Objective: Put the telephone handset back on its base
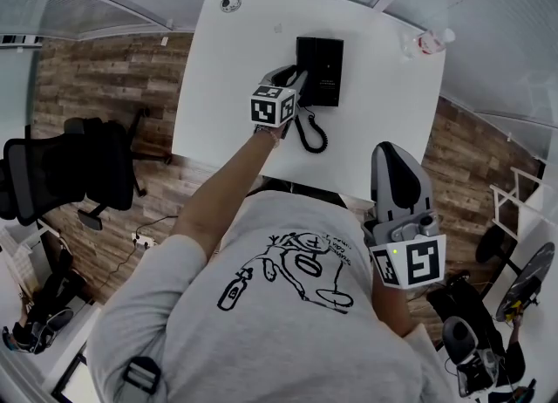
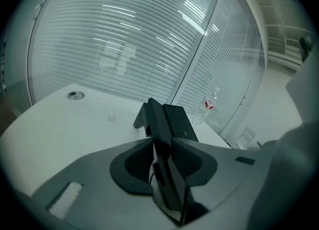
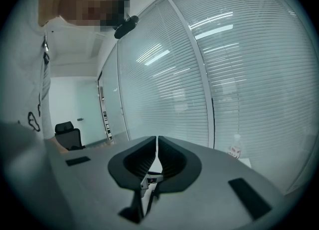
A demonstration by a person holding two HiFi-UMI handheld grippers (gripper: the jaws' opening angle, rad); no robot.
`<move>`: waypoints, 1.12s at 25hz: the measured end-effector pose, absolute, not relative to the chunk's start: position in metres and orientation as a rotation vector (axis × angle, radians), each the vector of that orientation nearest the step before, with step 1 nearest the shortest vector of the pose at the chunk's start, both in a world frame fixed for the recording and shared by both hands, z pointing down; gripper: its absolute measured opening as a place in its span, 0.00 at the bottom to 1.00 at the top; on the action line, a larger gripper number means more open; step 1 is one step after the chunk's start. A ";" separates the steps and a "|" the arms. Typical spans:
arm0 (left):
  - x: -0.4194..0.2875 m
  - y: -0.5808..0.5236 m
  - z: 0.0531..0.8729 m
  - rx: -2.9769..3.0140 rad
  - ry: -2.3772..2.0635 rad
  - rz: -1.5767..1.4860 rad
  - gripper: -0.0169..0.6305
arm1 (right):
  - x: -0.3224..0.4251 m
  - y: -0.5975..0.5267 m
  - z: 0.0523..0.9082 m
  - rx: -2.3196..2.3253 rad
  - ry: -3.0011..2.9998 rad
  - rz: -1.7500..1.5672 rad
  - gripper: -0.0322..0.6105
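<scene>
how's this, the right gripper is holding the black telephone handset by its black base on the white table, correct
No, the left gripper is holding the black telephone handset by its black base on the white table; the left gripper view shows it clamped between the jaws.

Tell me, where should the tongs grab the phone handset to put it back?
Grip the handset on its slim middle stretch, squeezing across its narrow sides, coming from the table's near edge along its length, above the curly cord lying there. Its far end looks bulkier. The left tongs are shut on it this way, beside the base.
</scene>
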State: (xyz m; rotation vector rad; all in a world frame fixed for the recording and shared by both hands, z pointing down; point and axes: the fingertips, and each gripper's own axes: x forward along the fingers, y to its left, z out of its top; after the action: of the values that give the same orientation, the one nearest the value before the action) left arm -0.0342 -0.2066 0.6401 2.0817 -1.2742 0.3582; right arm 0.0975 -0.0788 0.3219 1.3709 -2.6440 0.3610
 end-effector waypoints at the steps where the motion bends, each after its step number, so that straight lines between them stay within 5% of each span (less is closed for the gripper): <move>1: -0.034 -0.207 0.640 2.093 -1.292 0.389 0.19 | 0.098 -0.079 0.322 1.372 -2.644 0.361 0.07; 12: -0.036 -0.205 0.633 2.190 -1.413 0.595 0.15 | 0.100 -0.074 0.323 1.382 -2.642 0.363 0.07; 28: -0.042 -0.204 0.625 2.240 -1.278 0.301 0.09 | 0.095 -0.071 0.321 1.375 -2.645 0.365 0.07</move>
State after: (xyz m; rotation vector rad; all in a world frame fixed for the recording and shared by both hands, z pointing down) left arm -0.0418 -0.2036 0.6252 2.2402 -1.2780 0.3009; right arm 0.0950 -0.0707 0.3214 1.3747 -2.6446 0.3649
